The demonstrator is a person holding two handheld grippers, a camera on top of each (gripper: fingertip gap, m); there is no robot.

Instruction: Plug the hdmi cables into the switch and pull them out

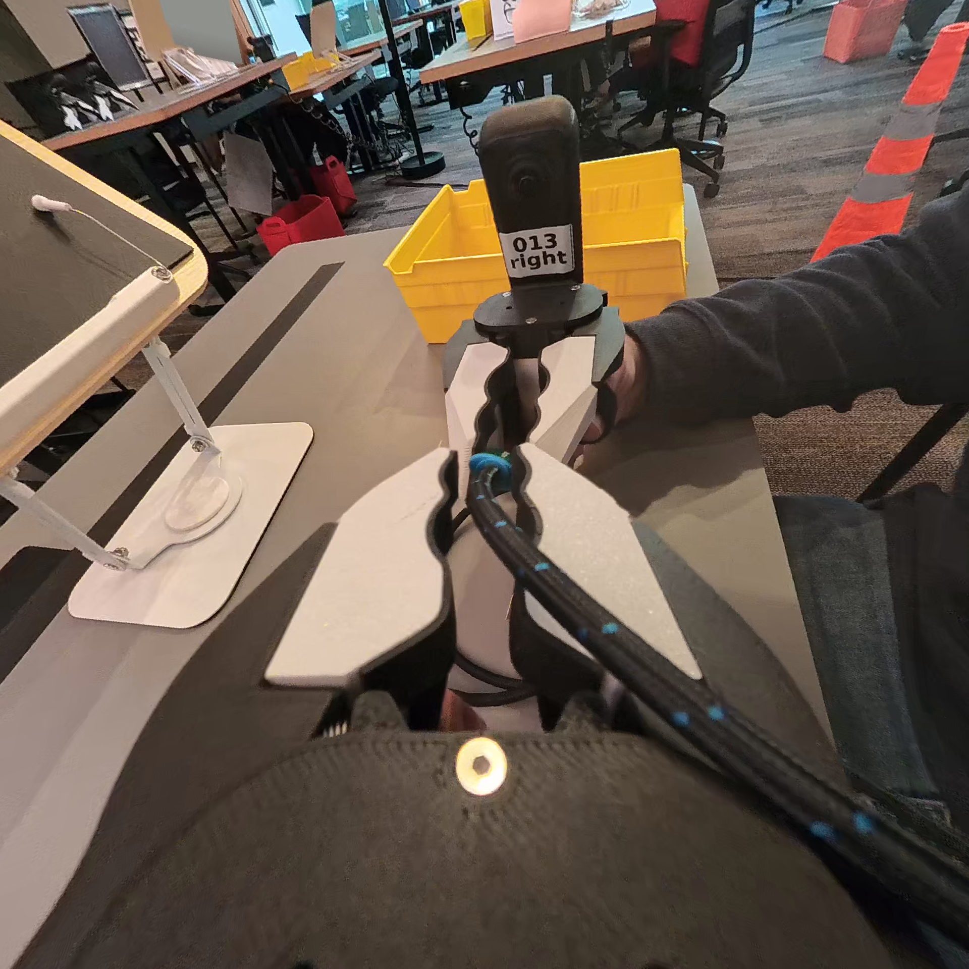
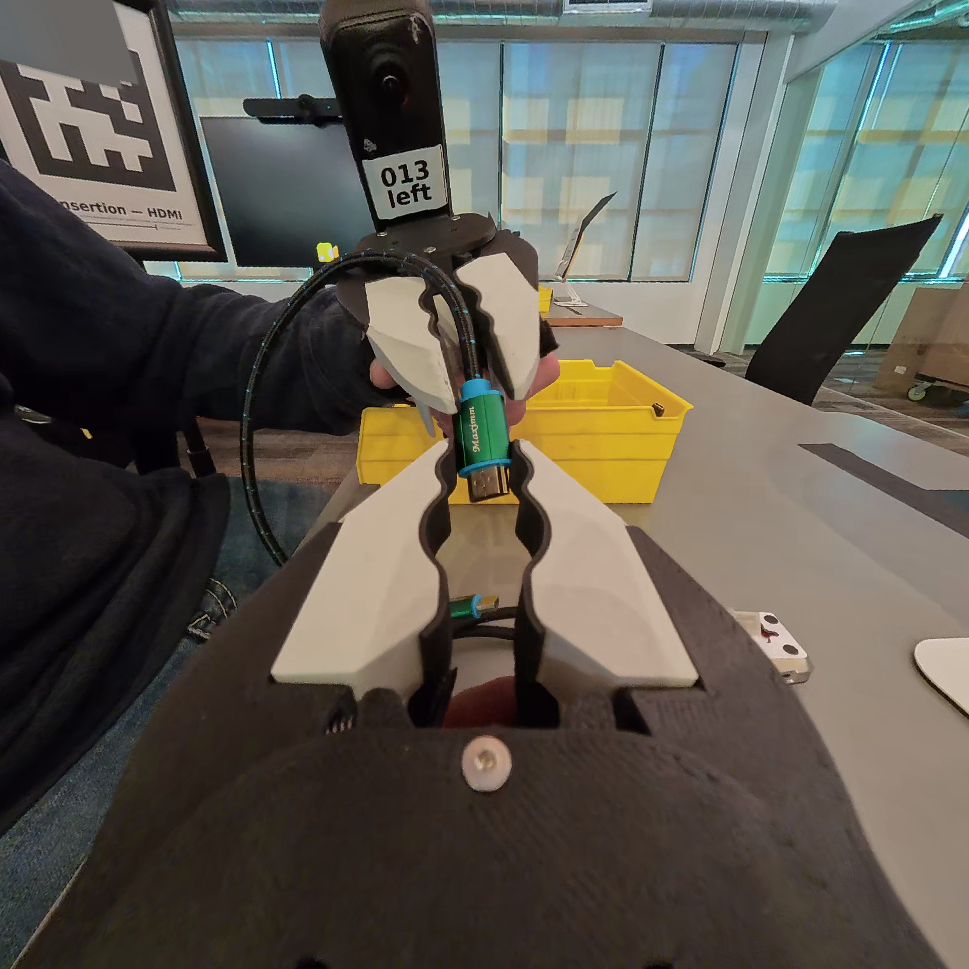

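HDMI cable [image 2: 461, 335], black braid flecked with blue, runs up between the fingers of the left gripper [image 2: 474, 398], which is clamped on it just behind the connector [image 2: 481, 438]. That connector has a green metal shell with a blue collar at each end and a bare metal tip, and it hangs tip-down in the air, pointing toward the right gripper [image 2: 481, 451]. The right gripper's white fingers [image 2: 388, 550] stand on either side of the connector's lower end with a gap between them; from the right wrist view they look close against the green shell, but whether they actually press it cannot be told. In the left wrist view the same cable [image 1: 618, 629] passes between the left gripper's [image 1: 487, 461] white fingers [image 1: 377, 566] and trails off to the lower right, with the blue collar just visible at the tips where the right gripper [image 1: 498, 445] meets it. A second green-and-blue plug [image 2: 474, 605] lies on the grey table [image 2: 786, 524] beneath the right gripper, its black lead beside it. A yellow bin [image 2: 592, 445] sits on the table beyond the two grippers, and a white stand [image 1: 194, 524] with a tilted board rests to the left. A dark sleeve [image 1: 813, 341] reaches in behind each tool.
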